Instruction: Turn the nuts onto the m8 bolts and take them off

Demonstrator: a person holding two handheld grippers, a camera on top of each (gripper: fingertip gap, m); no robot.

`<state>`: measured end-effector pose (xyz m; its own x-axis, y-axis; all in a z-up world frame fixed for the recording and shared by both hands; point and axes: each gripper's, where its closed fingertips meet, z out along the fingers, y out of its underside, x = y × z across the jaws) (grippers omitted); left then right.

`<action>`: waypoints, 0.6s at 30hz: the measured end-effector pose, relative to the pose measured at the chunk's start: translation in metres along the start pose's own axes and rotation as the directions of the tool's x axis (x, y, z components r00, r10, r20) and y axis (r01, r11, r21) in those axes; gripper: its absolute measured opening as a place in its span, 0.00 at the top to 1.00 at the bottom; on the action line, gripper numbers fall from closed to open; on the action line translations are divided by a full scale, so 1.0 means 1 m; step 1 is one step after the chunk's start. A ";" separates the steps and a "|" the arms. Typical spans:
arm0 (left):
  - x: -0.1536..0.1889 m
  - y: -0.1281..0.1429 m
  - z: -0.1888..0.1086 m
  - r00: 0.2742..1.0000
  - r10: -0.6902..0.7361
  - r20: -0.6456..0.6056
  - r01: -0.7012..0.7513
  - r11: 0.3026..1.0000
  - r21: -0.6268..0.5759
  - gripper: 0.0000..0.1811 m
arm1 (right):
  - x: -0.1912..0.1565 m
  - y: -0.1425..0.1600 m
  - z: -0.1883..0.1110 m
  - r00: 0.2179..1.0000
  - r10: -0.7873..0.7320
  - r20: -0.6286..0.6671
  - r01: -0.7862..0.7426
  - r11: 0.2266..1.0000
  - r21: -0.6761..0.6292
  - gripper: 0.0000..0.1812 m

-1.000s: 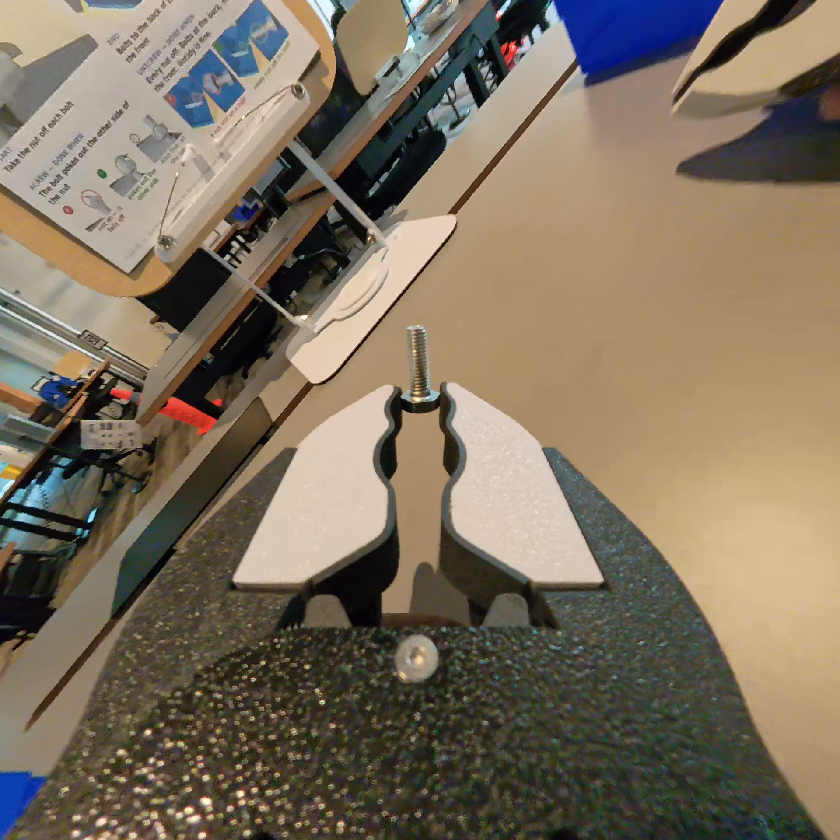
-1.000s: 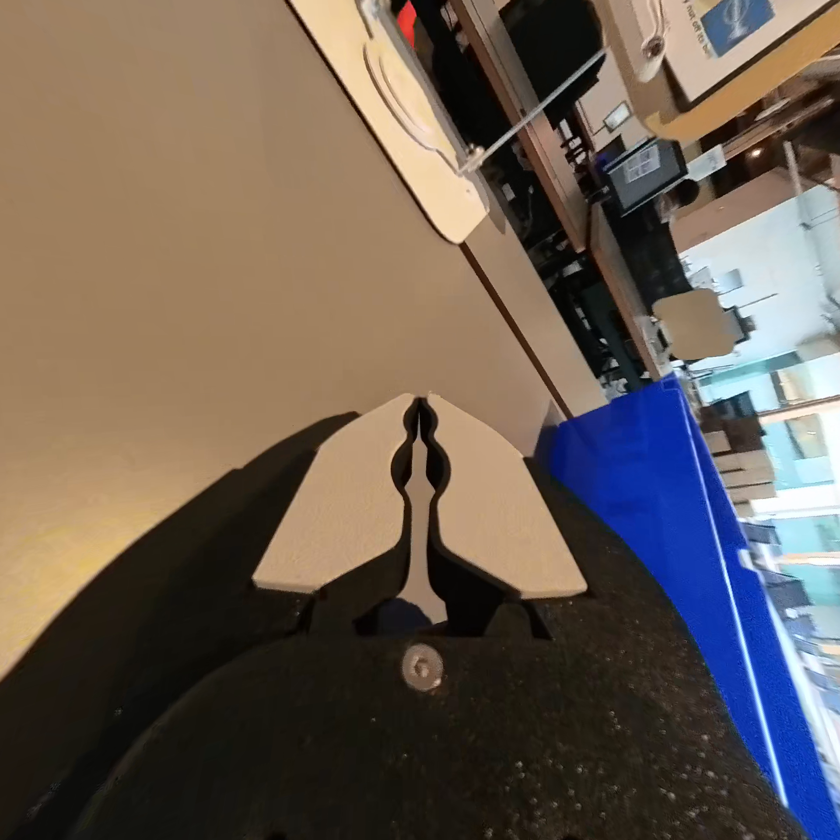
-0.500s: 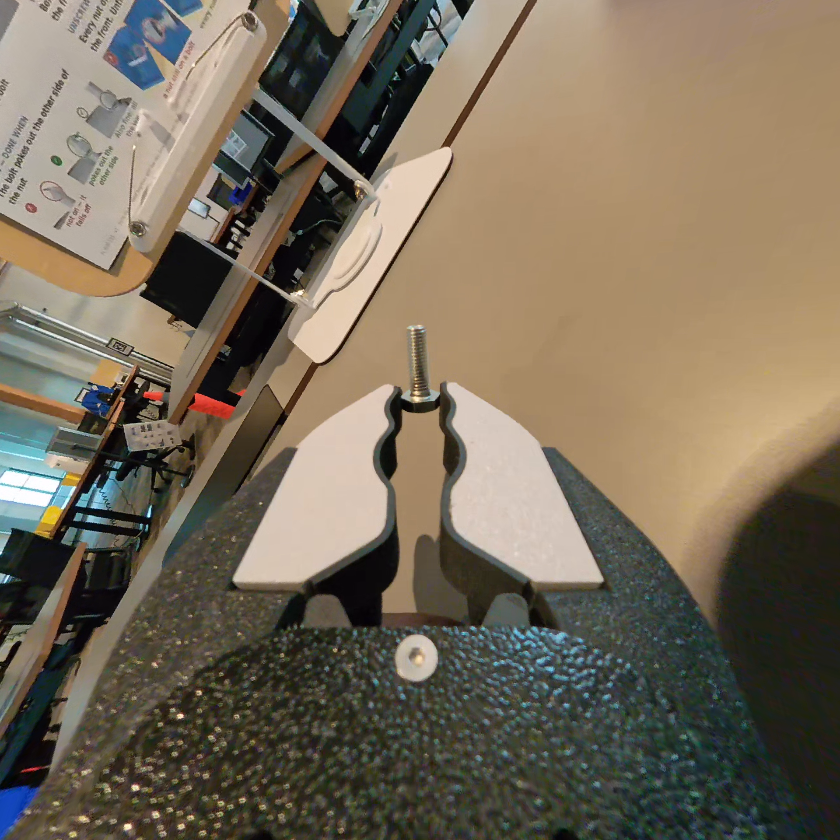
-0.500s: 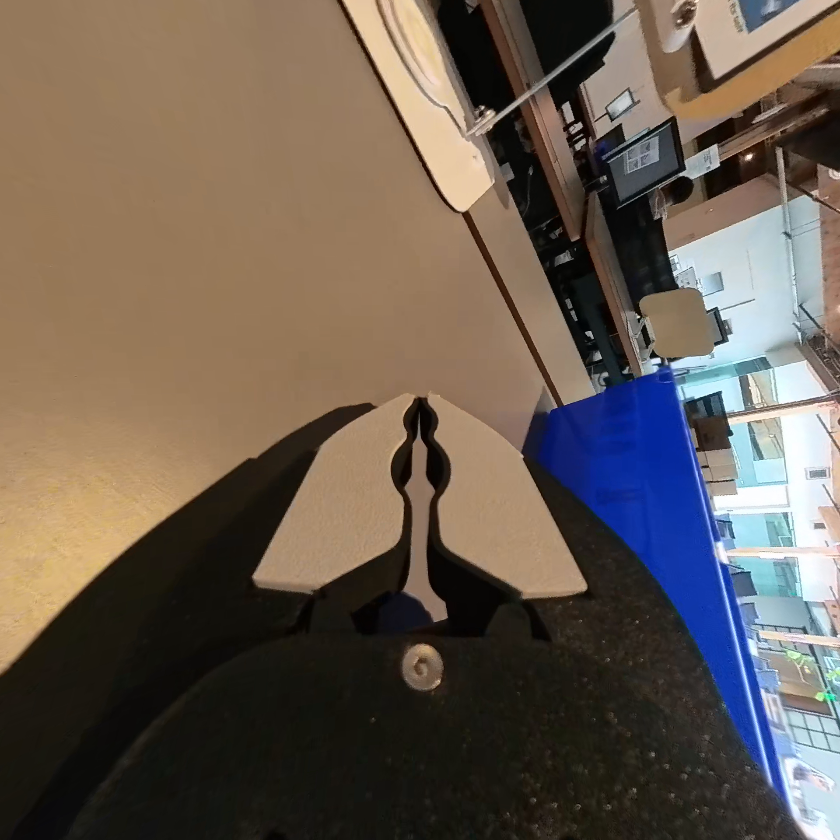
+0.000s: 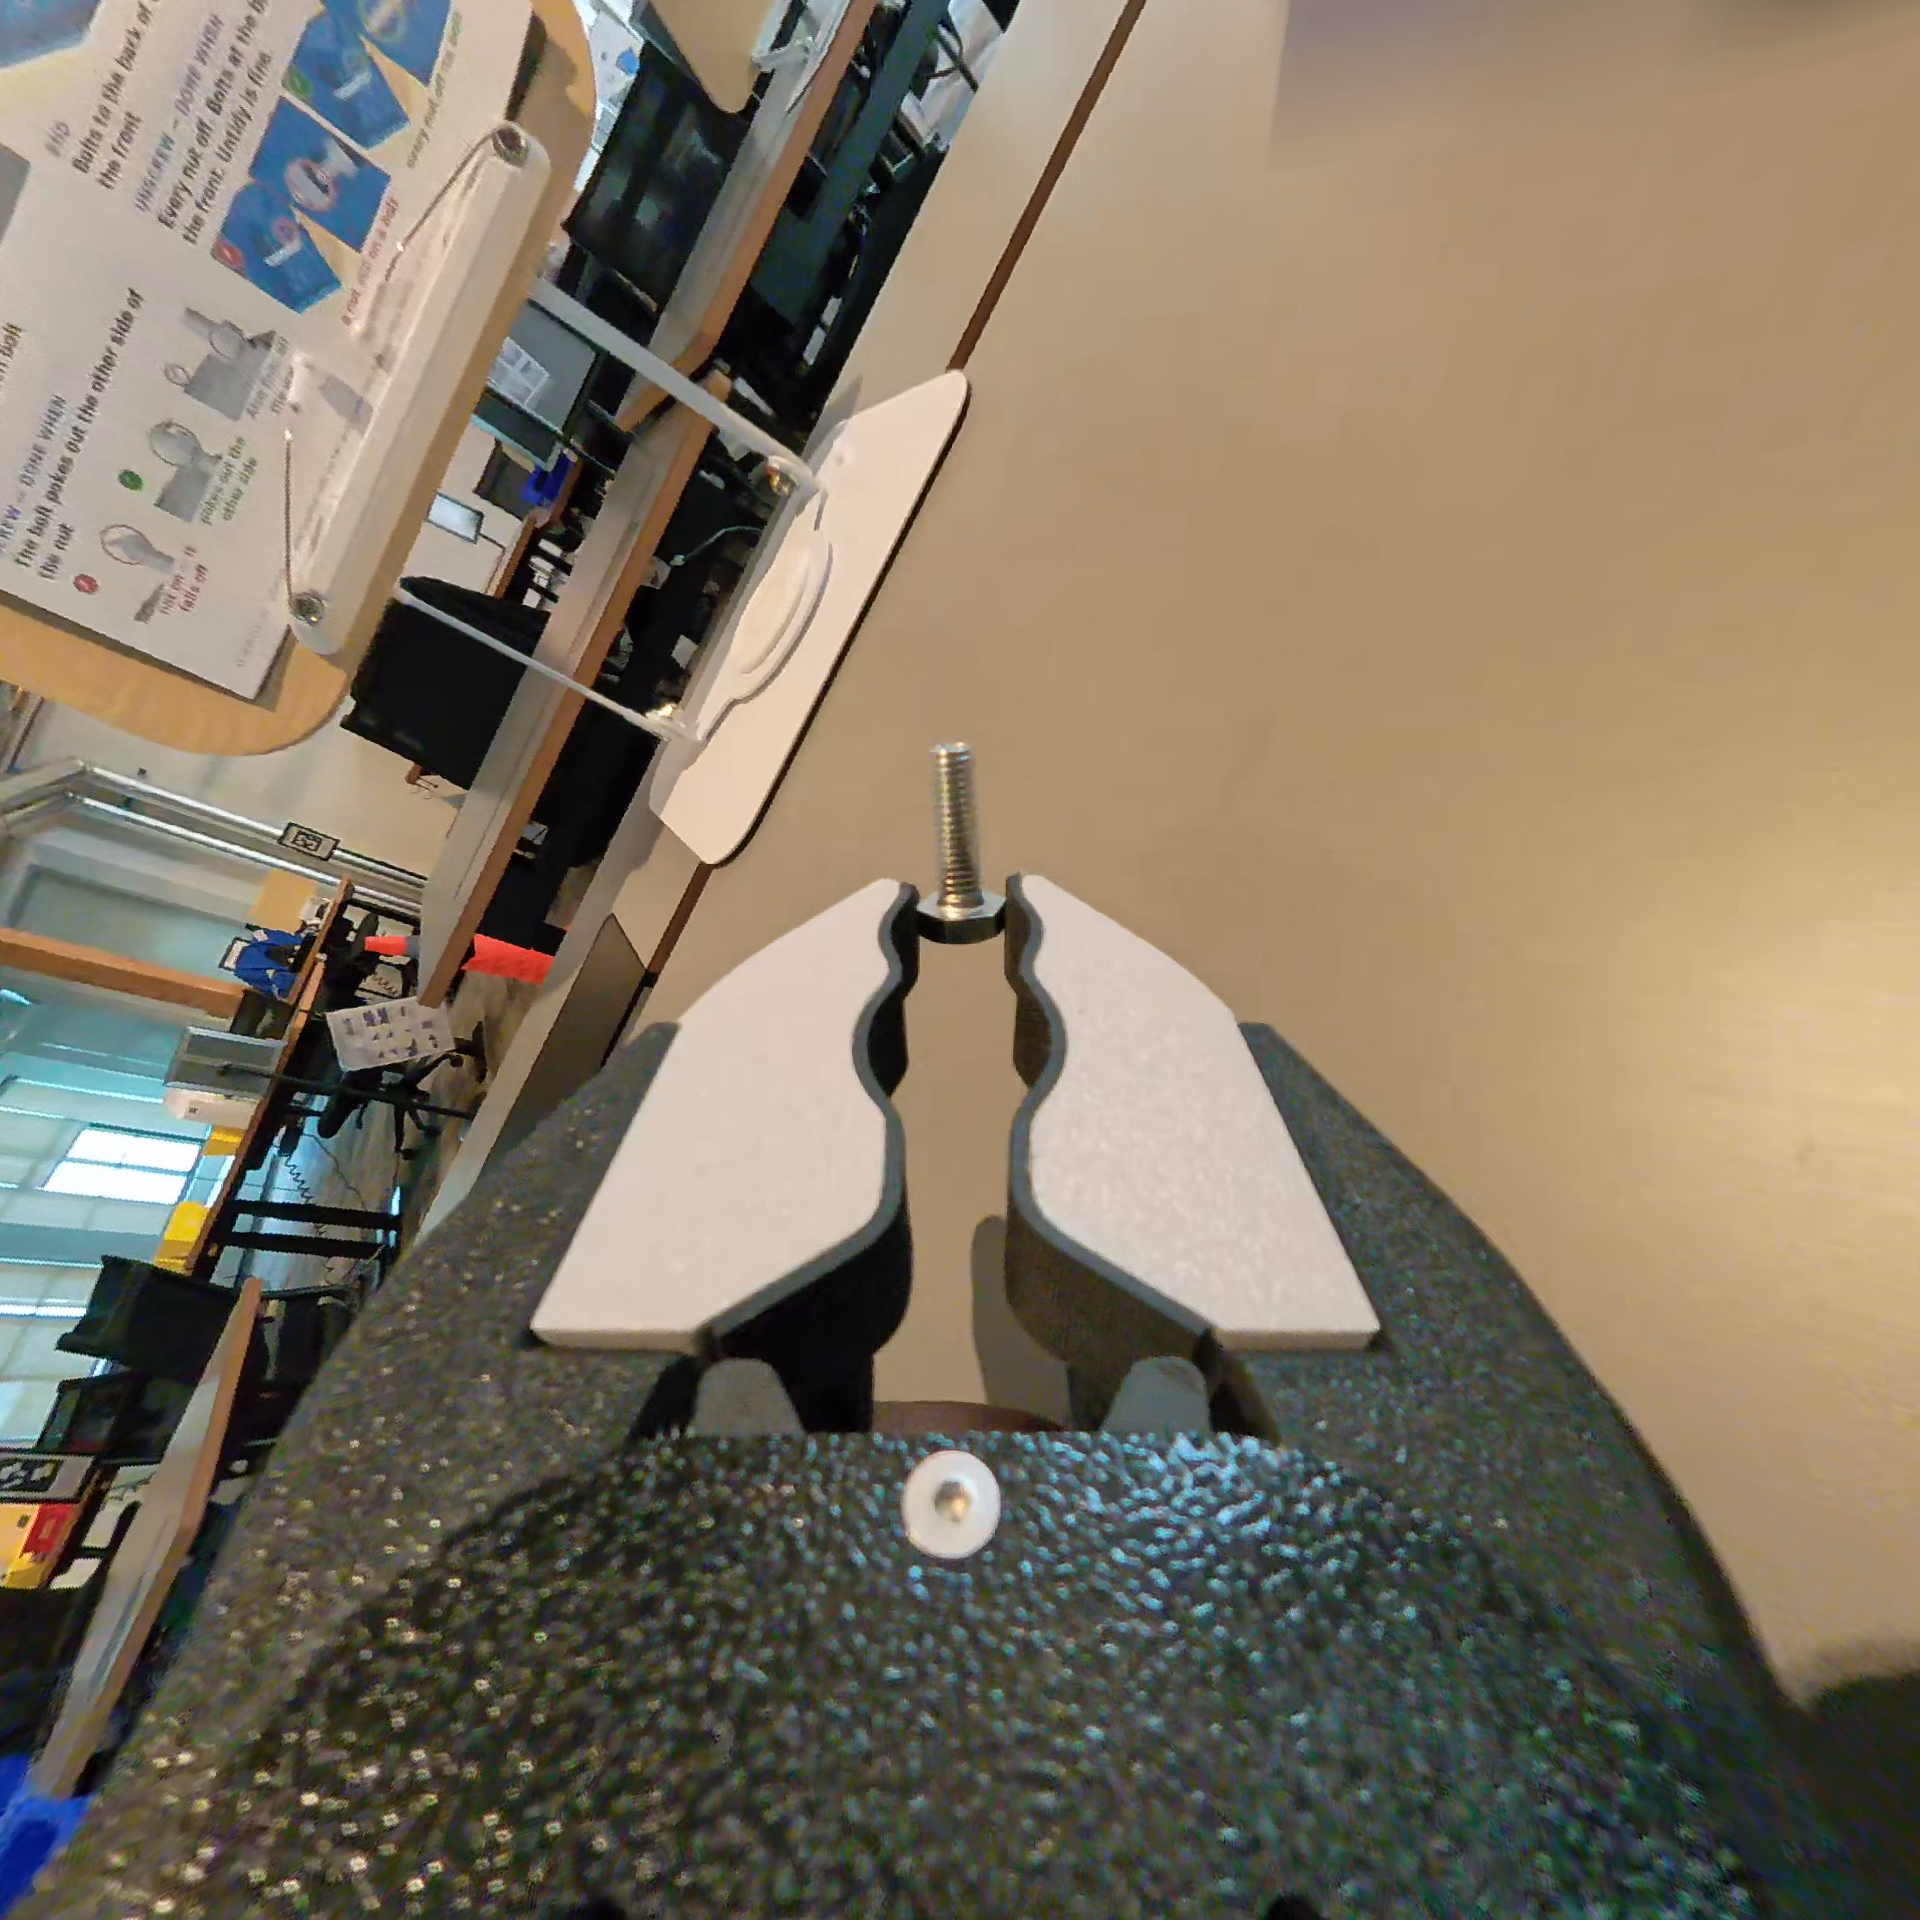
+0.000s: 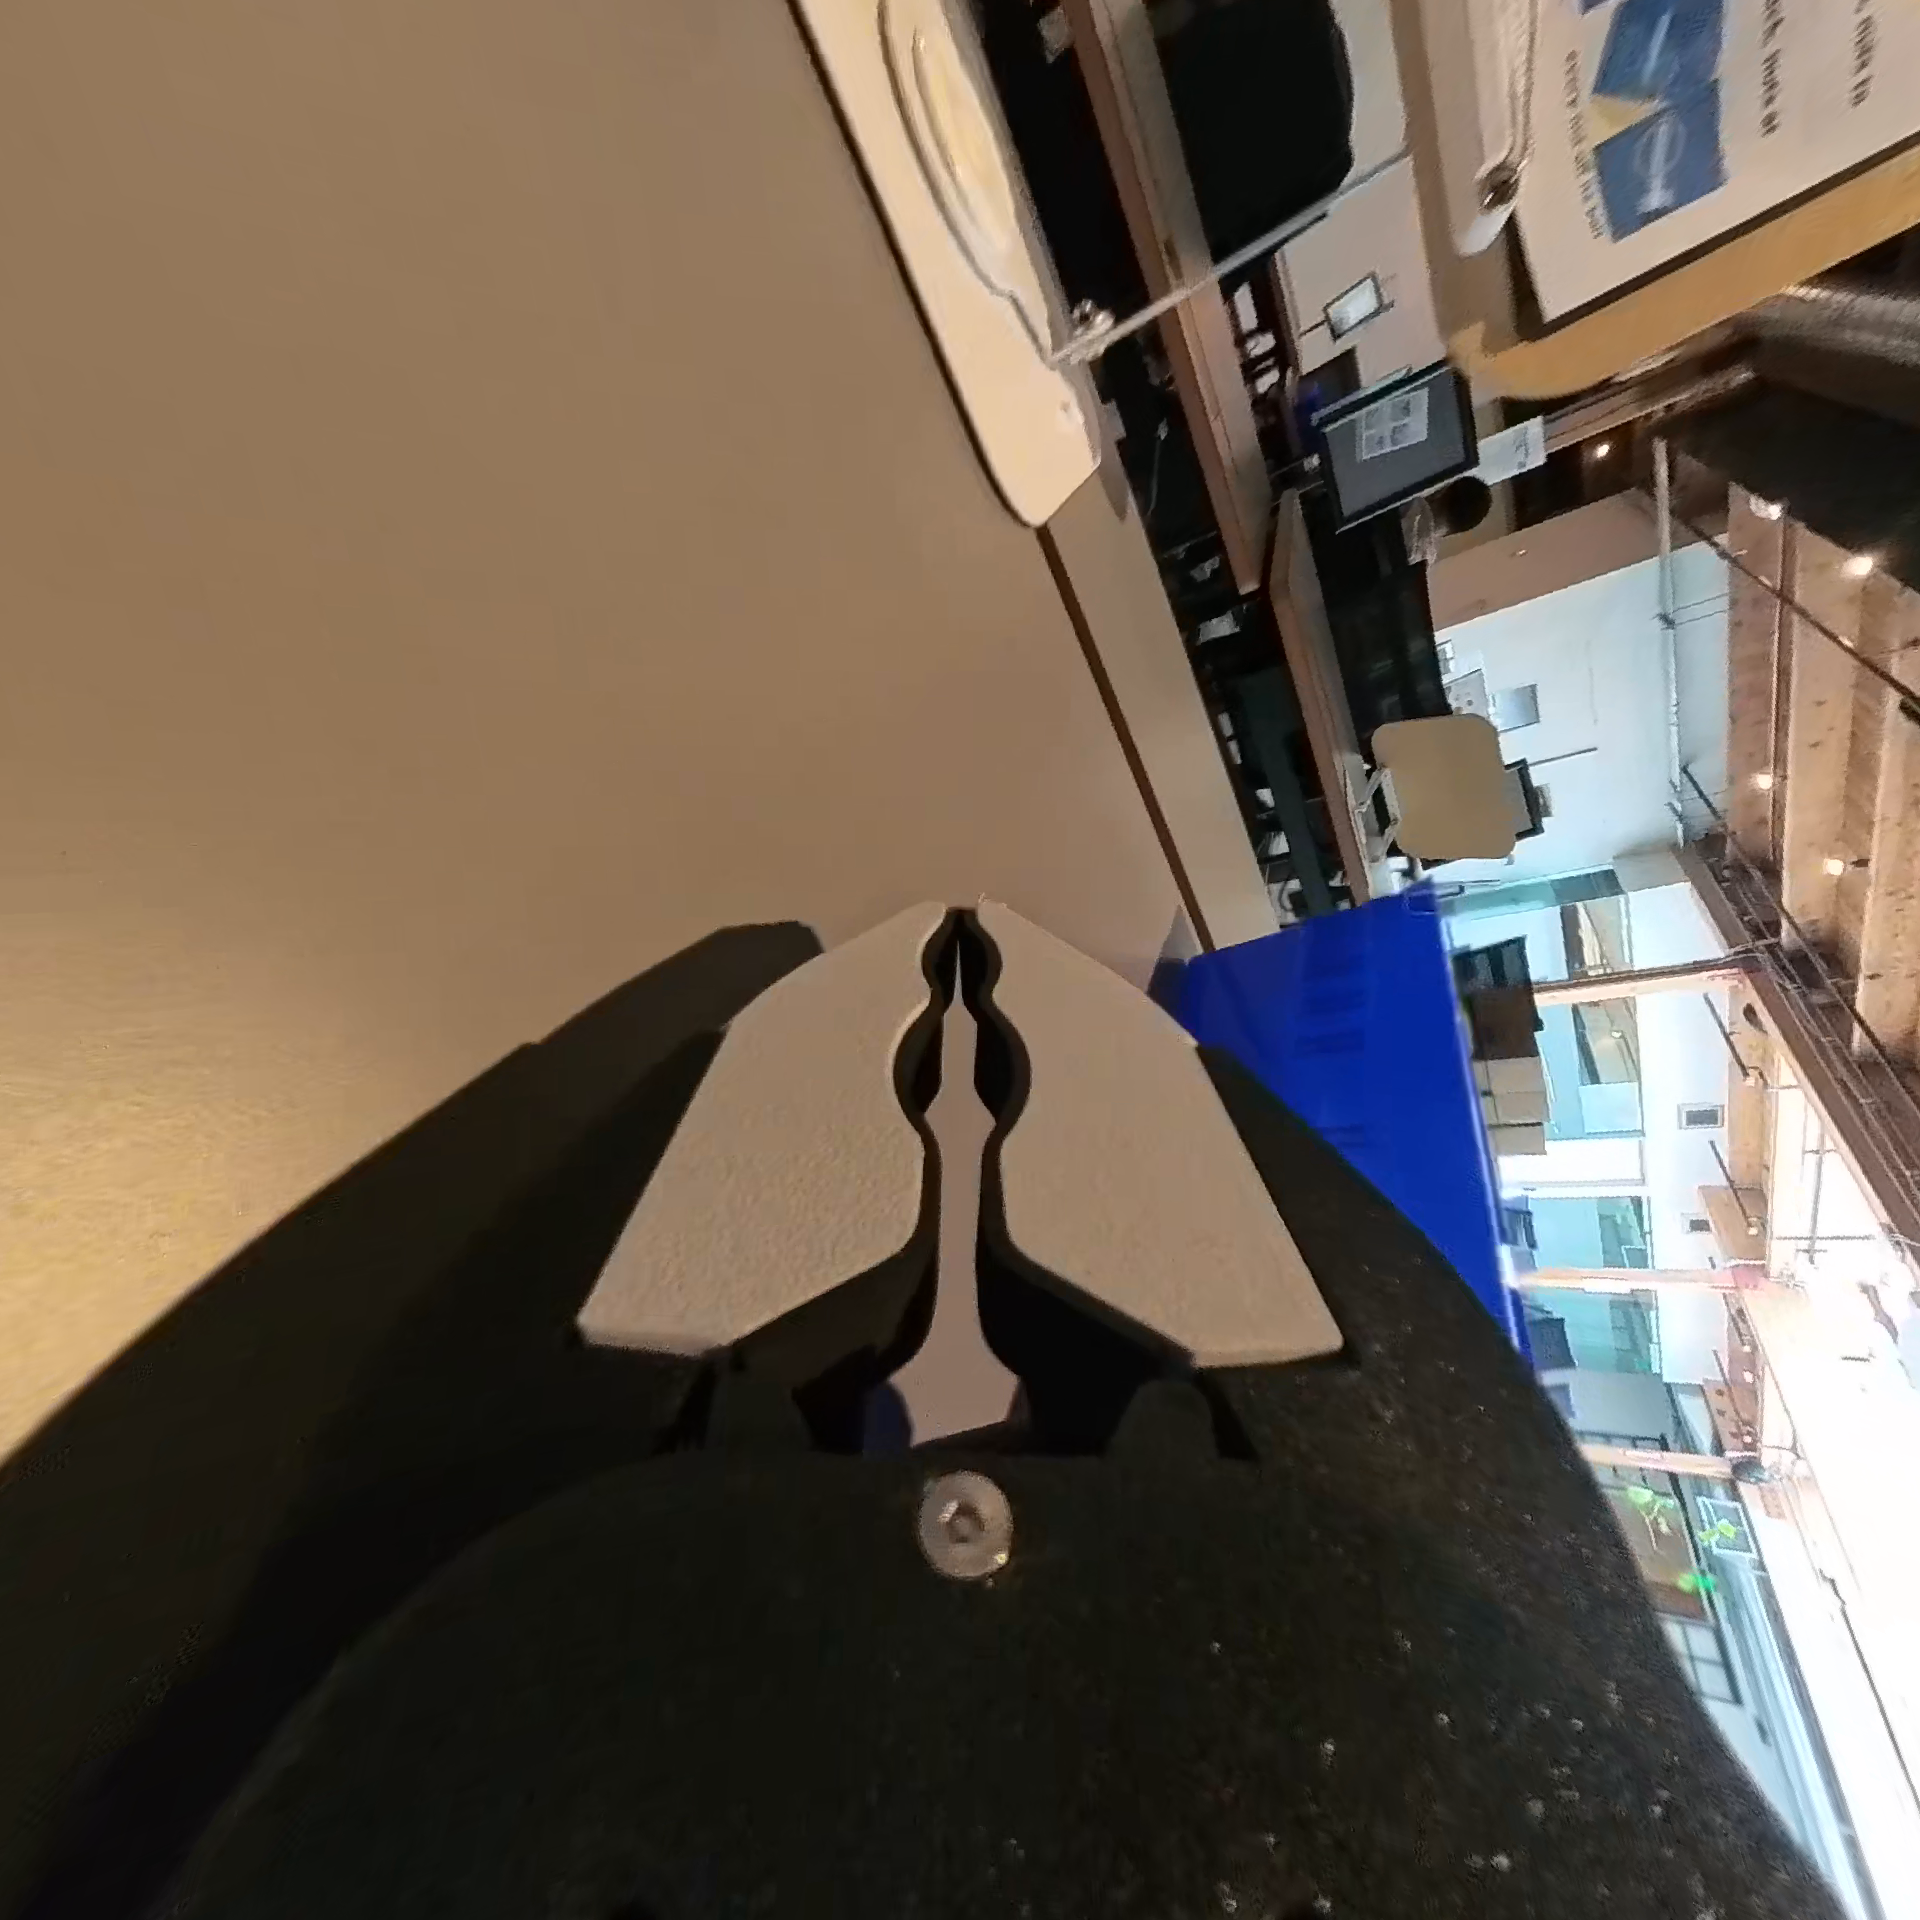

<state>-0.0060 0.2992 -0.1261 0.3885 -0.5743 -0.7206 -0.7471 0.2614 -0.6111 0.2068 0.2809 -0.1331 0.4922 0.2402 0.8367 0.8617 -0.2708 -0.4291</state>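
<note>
Count: 1 bolt (image 5: 952,821), threaded shank pointing away from the camera, its hex head pinched between the left gripper's (image 5: 958,914) fingertips. 0 nuts visible in either view. 1 white stand base plate (image 5: 831,592) at the desk (image 5: 1455,623) far edge. 1 instruction board (image 5: 187,312) above it. 1 blue bin (image 6: 1340,1049) by the right gripper (image 6: 962,920).

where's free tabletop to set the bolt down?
Bare tan tabletop runs right of the white stand base and beyond the bolt held in the left tool. More lies left of the shut right tool, below that base. Tight spots: the far edge at the base and the blue bin.
</note>
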 end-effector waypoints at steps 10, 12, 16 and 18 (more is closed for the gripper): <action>0.024 0.000 -0.043 0.995 -0.039 0.088 0.047 0.995 -0.091 0.92 | 0.015 -0.019 -0.034 0.999 -0.011 -0.050 0.016 0.996 0.092 1.00; 0.032 -0.005 -0.058 0.994 -0.047 0.103 0.056 0.995 -0.080 0.92 | 0.017 -0.021 -0.043 0.998 -0.022 -0.065 0.029 0.994 0.110 1.00; 0.038 -0.008 -0.060 0.994 0.019 0.111 -0.008 0.995 -0.100 0.92 | 0.011 -0.022 -0.053 0.993 -0.089 -0.071 0.099 0.984 0.147 1.00; 0.036 -0.009 -0.054 0.995 0.010 0.104 0.000 0.995 -0.099 0.92 | 0.008 -0.023 -0.055 0.990 -0.117 -0.074 0.128 0.978 0.167 1.00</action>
<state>-0.0147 0.2341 -0.1293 0.4349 -0.4882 -0.7567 -0.7966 0.1832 -0.5761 0.1839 0.2383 -0.0977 0.3772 0.2006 0.9041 0.9261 -0.0783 -0.3690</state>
